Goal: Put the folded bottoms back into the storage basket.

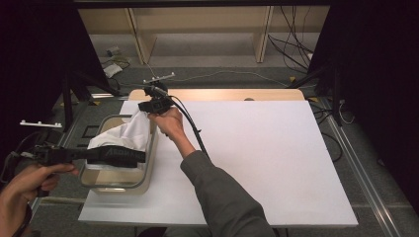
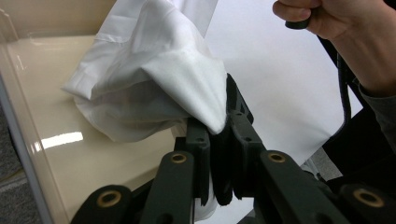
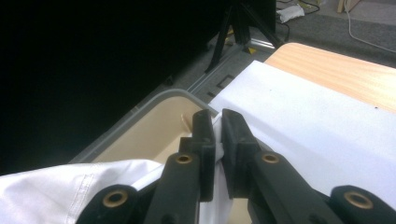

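Observation:
A white cloth (image 1: pixel 127 132) hangs into a beige plastic bin (image 1: pixel 148 170) at the table's left side. My right gripper (image 1: pixel 144 108) is shut on the cloth's top corner above the bin's far end, held by a hand reaching across. In the right gripper view the jaws (image 3: pixel 218 140) pinch a fold of cloth (image 3: pixel 70 186) over the bin's rim (image 3: pixel 140 112). My left gripper (image 1: pixel 140 157) comes in from the left across the bin and is shut on the cloth's lower part. In the left gripper view its jaws (image 2: pixel 219 140) clamp the cloth (image 2: pixel 154 79) above the bin's floor (image 2: pixel 70 154).
The bin stands on a white sheet (image 1: pixel 257 148) that covers a wooden table (image 1: pixel 222 94). A black cable (image 1: pixel 195 131) trails from the right gripper along the forearm. Tripod legs (image 1: pixel 74 94) and loose cables (image 1: pixel 291 49) lie on the floor beyond the table.

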The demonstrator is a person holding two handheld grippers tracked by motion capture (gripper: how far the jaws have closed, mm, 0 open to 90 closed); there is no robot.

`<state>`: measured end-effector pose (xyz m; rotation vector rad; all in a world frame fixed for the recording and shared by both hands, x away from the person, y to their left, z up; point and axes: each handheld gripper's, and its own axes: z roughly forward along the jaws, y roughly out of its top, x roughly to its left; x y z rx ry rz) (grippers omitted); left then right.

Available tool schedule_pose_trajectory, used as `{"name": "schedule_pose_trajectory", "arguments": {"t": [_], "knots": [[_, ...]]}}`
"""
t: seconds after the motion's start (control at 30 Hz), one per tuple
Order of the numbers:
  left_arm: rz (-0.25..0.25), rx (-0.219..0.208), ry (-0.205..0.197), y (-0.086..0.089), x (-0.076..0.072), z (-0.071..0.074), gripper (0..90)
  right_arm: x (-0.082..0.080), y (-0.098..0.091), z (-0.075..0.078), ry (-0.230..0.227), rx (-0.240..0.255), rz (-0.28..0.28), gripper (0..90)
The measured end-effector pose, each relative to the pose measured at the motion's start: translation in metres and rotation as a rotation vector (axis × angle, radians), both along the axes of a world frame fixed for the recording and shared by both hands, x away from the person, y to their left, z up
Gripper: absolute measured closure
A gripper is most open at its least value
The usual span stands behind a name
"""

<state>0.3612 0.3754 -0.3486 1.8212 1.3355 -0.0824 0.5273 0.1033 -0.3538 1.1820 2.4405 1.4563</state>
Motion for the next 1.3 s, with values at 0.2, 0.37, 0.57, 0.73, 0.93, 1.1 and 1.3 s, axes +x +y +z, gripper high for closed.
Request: {"name": "schedule_pose_trajectory", "arguments": {"t": [0.2, 0.37, 0.57, 0.73, 0.93, 1.1, 1.3], "knots": [[-0.001, 0.018, 0.006, 0.001, 0.000, -0.002, 80.2, 0.001, 0.001, -0.005, 0.009, -0.002, -0.001, 85.0], [0.005, 0.037, 0.026, 0.002, 0.001, -0.006, 80.2, 0.001, 0.003, -0.008, 0.012, -0.007, -0.001, 85.0], [0.023, 0.039, 0.047, 0.006, 0.003, -0.013, 80.1, 0.001, 0.006, -0.012, 0.016, -0.012, 0.006, 84.9], [0.013, 0.041, 0.065, 0.006, 0.004, -0.018, 80.0, 0.002, 0.008, -0.016, 0.021, -0.021, 0.004, 84.7], [0.010, 0.056, 0.087, 0.005, 0.006, -0.023, 79.9, 0.003, 0.007, -0.021, 0.030, -0.029, -0.001, 84.5], [0.011, 0.063, 0.100, 0.005, 0.008, -0.027, 79.8, 0.003, 0.007, -0.026, 0.037, -0.035, -0.001, 84.3], [0.018, 0.075, 0.119, 0.008, 0.009, -0.032, 79.7, 0.003, 0.009, -0.029, 0.041, -0.037, -0.001, 84.1]]}}
